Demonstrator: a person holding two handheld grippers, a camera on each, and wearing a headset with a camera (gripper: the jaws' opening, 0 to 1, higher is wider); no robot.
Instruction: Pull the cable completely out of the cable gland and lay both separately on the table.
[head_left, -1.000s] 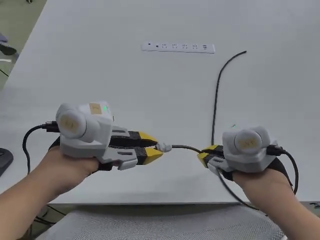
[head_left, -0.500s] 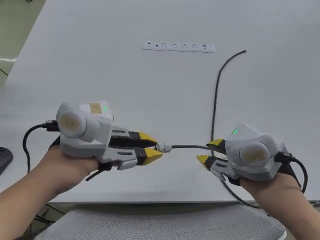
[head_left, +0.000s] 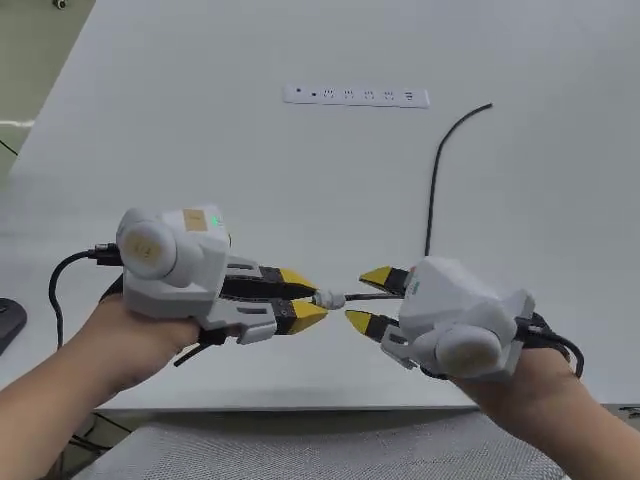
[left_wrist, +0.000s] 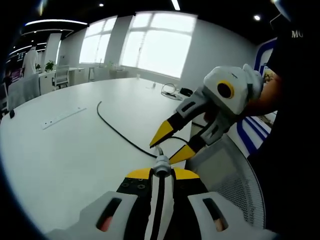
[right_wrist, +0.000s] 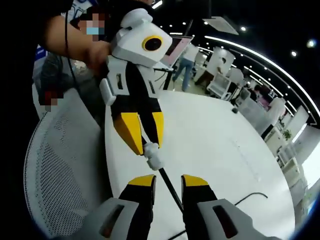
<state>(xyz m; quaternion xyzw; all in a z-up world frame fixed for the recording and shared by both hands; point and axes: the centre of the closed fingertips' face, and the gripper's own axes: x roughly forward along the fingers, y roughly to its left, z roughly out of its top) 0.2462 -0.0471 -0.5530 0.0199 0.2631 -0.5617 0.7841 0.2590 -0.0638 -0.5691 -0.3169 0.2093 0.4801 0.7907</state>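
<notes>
In the head view my left gripper (head_left: 311, 299) is shut on the small white cable gland (head_left: 327, 298), held a little above the table's near edge. The black cable (head_left: 432, 190) leaves the gland to the right and curves away across the table. My right gripper (head_left: 367, 298) is open, its yellow jaws above and below the cable just right of the gland, not clamping it. The left gripper view has the gland (left_wrist: 161, 164) at my left gripper (left_wrist: 161, 173). In the right gripper view the cable (right_wrist: 169, 186) passes between the jaws of my right gripper (right_wrist: 168, 182), below the gland (right_wrist: 152, 154).
A white power strip (head_left: 357, 95) lies at the far middle of the white table (head_left: 200, 150). The cable's free end (head_left: 489, 104) rests to its right. A mesh chair (head_left: 330, 445) sits below the near edge. People and desks stand in the far room.
My right gripper has opened, rolled over and moved left along the cable, close to the gland. The left gripper still holds the gland in the same place.
</notes>
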